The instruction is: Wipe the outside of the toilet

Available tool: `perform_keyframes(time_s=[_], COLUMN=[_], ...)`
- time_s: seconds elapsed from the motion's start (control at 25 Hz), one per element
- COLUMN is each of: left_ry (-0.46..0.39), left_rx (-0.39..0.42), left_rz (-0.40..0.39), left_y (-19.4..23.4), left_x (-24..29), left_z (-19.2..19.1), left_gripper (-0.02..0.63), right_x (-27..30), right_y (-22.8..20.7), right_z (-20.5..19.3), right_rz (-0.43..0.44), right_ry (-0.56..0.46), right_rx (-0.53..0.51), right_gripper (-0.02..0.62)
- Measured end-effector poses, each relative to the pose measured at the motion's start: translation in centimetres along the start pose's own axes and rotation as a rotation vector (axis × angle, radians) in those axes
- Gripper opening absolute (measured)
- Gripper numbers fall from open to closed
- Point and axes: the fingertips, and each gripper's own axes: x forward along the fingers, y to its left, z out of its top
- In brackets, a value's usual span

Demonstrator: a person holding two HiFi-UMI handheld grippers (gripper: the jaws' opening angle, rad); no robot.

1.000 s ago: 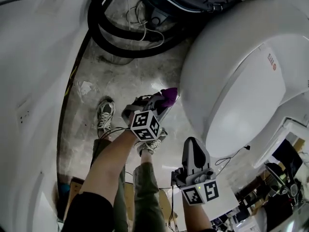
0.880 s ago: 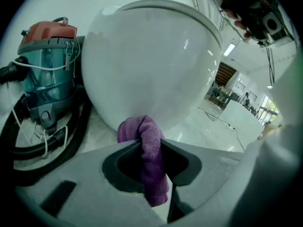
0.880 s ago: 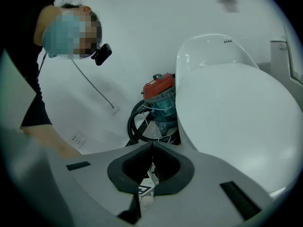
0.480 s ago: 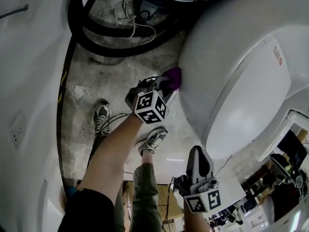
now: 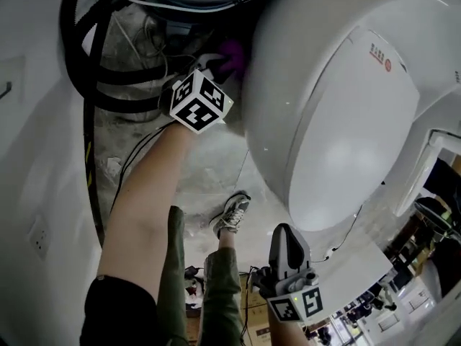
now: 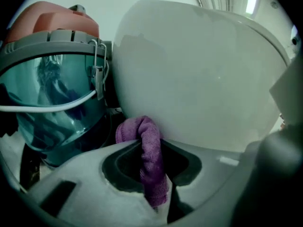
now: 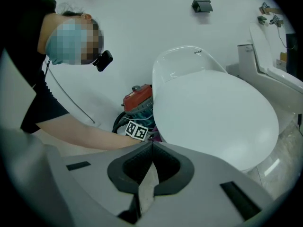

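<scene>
The white toilet (image 5: 338,107) fills the right of the head view, lid down. My left gripper (image 5: 218,63) reaches along its outer side, shut on a purple cloth (image 5: 233,51). In the left gripper view the purple cloth (image 6: 150,157) sticks up between the jaws, and its folded top presses against the toilet's curved outer wall (image 6: 199,79). My right gripper (image 5: 287,245) hangs low near the toilet's front, away from it. In the right gripper view the right gripper (image 7: 151,144) is shut with nothing in it, facing the toilet lid (image 7: 213,112).
A vacuum cleaner (image 6: 47,79) with a teal body and red top stands just beside the cloth, and its black hose (image 5: 78,56) loops over the floor. A white curved fixture (image 5: 29,157) borders the left. A person's shoe (image 5: 232,211) is below. Another toilet (image 7: 270,65) stands at the right.
My left gripper has carried the purple cloth along the toilet's side toward the back, up to the vacuum cleaner. The right gripper has stayed low and shut.
</scene>
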Motion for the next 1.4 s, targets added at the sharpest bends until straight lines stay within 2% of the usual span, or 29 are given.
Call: perform_keyframes(time_s=[0.12,0.28,0.68,0.84,1.0,1.16,1.4], left_ry=[0.024,0.022,0.037,0.045,0.069,0.116,0.145], left_rx=[0.021,0.027,0.04,0.014,0.014,0.024,-0.031], left_rz=[0.008,-0.002,-0.058,-0.037,-0.024,-0.069,-0.1], left_y=[1.2,0.3,-6.7,-7.9,-8.6,-12.8,-20.8], left_x=[0.1,-0.2,-4.5,-5.1,-5.6,-6.8,-10.7], left_z=[0.9,1.6,0.1,-0.6,-0.9,-2.0,-4.0], left_gripper=[0.089,0.089,0.089,0.089,0.089,0.089,0.089], right_x=[-0.5,-1.0,-2.3,-3.1,-3.7,-4.8,-7.0], right_y=[-0.3,-0.6,1.0,1.0,-0.4,-1.5,-2.1], right_z=[0.6,1.5,3.2,3.3,3.3,3.5,4.9], right_rz=[-0.018,-0.027,0.071,0.118,0.131,0.136,0.179], right_ry=[-0.016,-0.033,-0.016,0.003,0.005,0.0,-0.008], right_rx=[0.012,0.017,-0.033,-0.059,-0.055,-0.029,-0.046], right_gripper=[0.0,0.0,0.0,0.0,0.0,0.0,0.0])
